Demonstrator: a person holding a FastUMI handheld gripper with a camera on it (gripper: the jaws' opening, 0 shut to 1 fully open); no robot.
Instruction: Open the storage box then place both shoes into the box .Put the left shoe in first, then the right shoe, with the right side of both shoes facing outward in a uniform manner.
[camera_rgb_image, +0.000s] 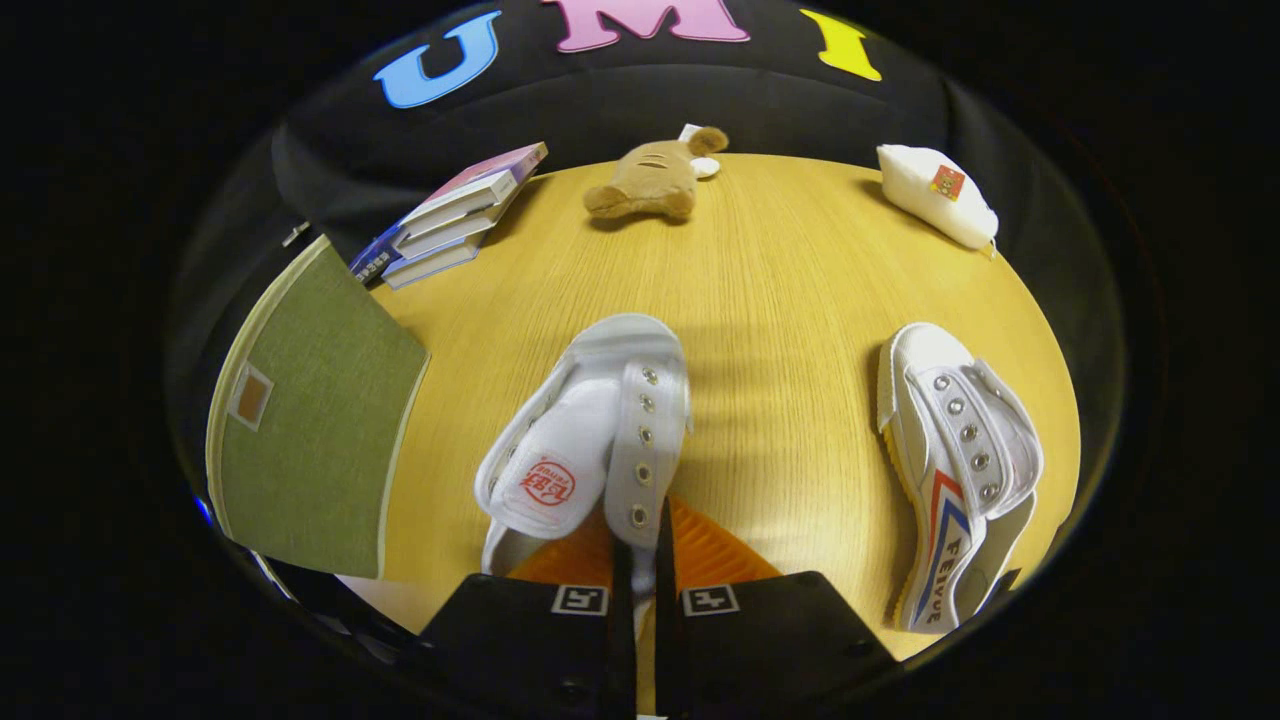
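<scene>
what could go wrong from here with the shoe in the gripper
The gripper is shut on only a thin eyelet flap of the near shoe, so the shoe could swing or slip loose when lifted. The green box beside it appears to have its lid still on, so carrying the shoe over now may leave nowhere to put it. The second shoe lies on its side close by and could be knocked.

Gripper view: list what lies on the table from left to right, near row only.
Green storage box → white shoe, its eyelet flap pinched between the shut gripper fingers → second white shoe with striped side.
</scene>
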